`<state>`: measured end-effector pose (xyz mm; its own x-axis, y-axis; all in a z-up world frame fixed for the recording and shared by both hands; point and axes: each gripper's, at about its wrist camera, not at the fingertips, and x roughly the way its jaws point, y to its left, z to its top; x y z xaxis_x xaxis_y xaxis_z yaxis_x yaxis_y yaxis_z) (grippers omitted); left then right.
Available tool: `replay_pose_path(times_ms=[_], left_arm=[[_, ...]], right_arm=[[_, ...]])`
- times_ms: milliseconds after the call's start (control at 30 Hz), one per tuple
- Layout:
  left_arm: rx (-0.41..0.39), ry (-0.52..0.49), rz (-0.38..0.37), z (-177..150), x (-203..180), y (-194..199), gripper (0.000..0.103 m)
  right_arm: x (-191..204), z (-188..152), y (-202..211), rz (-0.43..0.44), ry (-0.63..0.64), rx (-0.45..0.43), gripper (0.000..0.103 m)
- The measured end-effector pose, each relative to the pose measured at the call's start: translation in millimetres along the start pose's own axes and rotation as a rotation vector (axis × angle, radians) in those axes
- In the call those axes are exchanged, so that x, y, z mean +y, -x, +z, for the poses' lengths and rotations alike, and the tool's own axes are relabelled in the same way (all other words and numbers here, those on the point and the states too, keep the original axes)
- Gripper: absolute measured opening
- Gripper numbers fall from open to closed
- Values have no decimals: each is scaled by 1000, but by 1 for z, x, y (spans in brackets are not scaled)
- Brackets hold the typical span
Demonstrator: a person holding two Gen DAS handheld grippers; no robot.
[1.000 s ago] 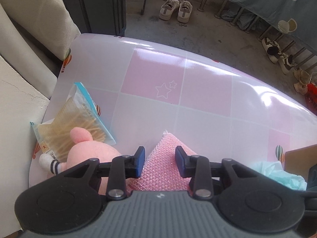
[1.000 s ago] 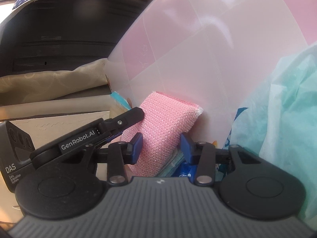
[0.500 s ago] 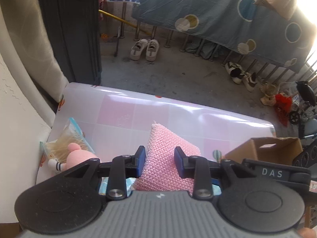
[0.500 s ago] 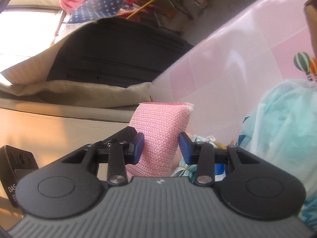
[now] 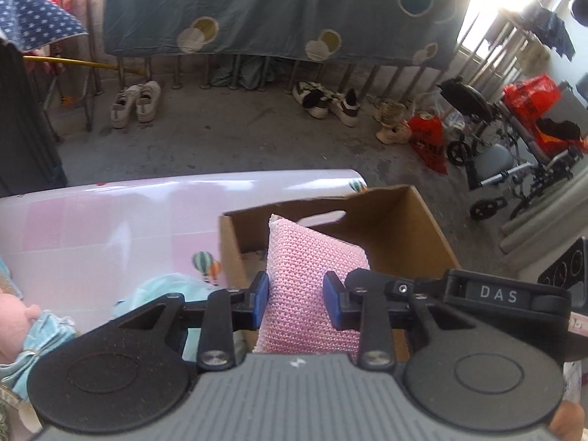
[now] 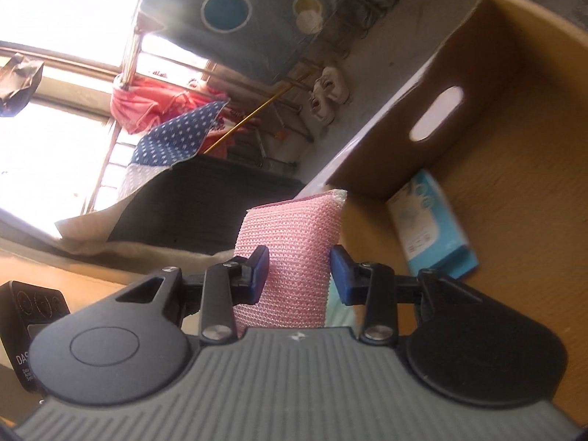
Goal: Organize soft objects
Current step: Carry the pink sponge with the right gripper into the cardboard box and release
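Both grippers are shut on one pink mesh sponge (image 5: 308, 279), each pinching it from its own side, and hold it in the air. My left gripper (image 5: 296, 299) holds it in front of an open cardboard box (image 5: 411, 220) on the pink checked table (image 5: 110, 228). My right gripper (image 6: 299, 270) shows the same sponge (image 6: 286, 257) at the near left corner of the box (image 6: 514, 147), by its rim. A blue and white packet (image 6: 430, 224) lies on the box floor.
A light teal cloth (image 5: 161, 290) and a pink plush toy (image 5: 11, 327) lie on the table at the left. Beyond the table edge are a concrete floor, shoes (image 5: 136, 104), a wheelchair (image 5: 507, 154) and hanging laundry.
The sponge has been lifted off the table by both grippers and carried to the right, from beside the plush toy to the cardboard box. Both views swung up and right.
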<state>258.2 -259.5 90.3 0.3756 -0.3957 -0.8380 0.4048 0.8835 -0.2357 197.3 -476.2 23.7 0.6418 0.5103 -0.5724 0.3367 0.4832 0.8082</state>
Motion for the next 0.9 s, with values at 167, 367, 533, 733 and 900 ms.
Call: replay_pose_path(times_ms=[167,367,533,733,900], left_arm=[[83,-35,-32,-2,-42,-63,33],[150,-29,20,-1,-52,-132,37],[206,7,94,0,-42,-170,43],[163,28,96,5,-28,-158,50],[135,29,104,10,-30,-145,53]], right_arm=[[-65,30,9,-64,-49,-22,36],[-107,69,-29,-158,-21,8,36],[-111,78,-76,-257,81,59,35],[-116,77,-100,-331,87,72,35],[-118,80,-113,-339,78,66,35]])
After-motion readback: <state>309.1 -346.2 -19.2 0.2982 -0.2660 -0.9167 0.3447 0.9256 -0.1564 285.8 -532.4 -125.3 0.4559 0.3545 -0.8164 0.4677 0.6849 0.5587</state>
